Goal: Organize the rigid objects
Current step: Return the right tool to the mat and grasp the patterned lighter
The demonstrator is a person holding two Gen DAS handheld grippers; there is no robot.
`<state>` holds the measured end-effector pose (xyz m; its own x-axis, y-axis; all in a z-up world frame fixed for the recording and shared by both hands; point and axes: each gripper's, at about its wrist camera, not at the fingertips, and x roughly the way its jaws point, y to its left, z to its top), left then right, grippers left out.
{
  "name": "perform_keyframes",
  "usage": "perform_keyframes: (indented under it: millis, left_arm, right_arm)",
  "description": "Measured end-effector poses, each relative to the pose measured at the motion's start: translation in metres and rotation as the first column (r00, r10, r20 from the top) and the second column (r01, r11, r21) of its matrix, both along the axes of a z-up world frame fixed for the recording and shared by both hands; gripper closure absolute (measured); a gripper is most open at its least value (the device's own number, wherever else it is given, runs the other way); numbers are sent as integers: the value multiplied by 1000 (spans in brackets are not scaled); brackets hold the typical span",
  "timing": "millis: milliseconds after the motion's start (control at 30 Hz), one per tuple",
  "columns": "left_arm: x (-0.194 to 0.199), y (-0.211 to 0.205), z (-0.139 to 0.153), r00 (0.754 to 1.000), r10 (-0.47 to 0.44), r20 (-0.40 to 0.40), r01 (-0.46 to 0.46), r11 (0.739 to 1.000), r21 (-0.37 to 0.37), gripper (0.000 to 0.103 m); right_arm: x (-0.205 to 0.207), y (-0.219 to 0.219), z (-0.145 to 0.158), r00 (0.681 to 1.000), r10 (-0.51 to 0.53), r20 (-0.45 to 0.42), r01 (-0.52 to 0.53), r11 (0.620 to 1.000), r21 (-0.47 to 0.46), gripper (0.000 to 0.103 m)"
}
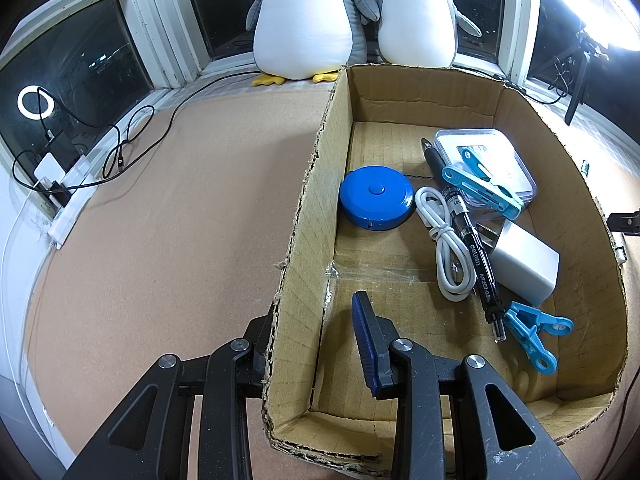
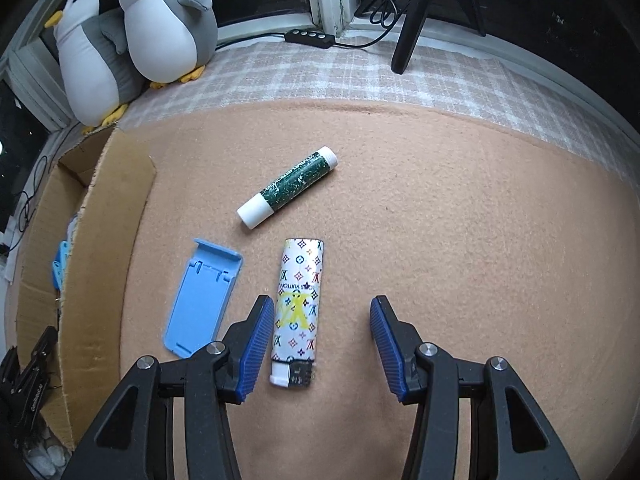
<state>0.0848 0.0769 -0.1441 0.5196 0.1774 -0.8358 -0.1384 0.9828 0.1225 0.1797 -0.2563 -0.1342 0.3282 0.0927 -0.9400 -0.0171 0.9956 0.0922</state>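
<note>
The cardboard box (image 1: pixel 308 208) holds a blue round tape measure (image 1: pixel 376 197), a white cable (image 1: pixel 444 240), a black pen (image 1: pixel 472 240), a white charger (image 1: pixel 526 266), two blue clips (image 1: pixel 482 186) and a clear case (image 1: pixel 486 156). My left gripper (image 1: pixel 314 340) is open, straddling the box's left wall, one finger inside. My right gripper (image 2: pixel 318 344) is open around a patterned white lighter (image 2: pixel 298 308) on the mat. A blue phone stand (image 2: pixel 202 296) and a green-and-white tube (image 2: pixel 288 192) lie nearby. The box (image 2: pixel 104 248) stands at the left.
Two plush penguins (image 1: pixel 352 16) sit at the window behind the box. Cables and a power strip (image 1: pixel 68 192) lie at the far left. A black stand leg (image 2: pixel 412 20) and a cable switch (image 2: pixel 310 36) are at the back of the checked cloth.
</note>
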Motion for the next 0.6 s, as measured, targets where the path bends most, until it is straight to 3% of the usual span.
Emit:
perform_keyframes:
  millis: [367,600]
  left_arm:
    - [0,0,0,1000,0,0,0,1000,1,69]
    - [0,0,0,1000,0,0,0,1000,0,69]
  right_arm:
    - [8,17,-4,998,62,-22,-64,994,-94,67]
    - [8,26,-3,993,114,-29,-117,985,-125,81]
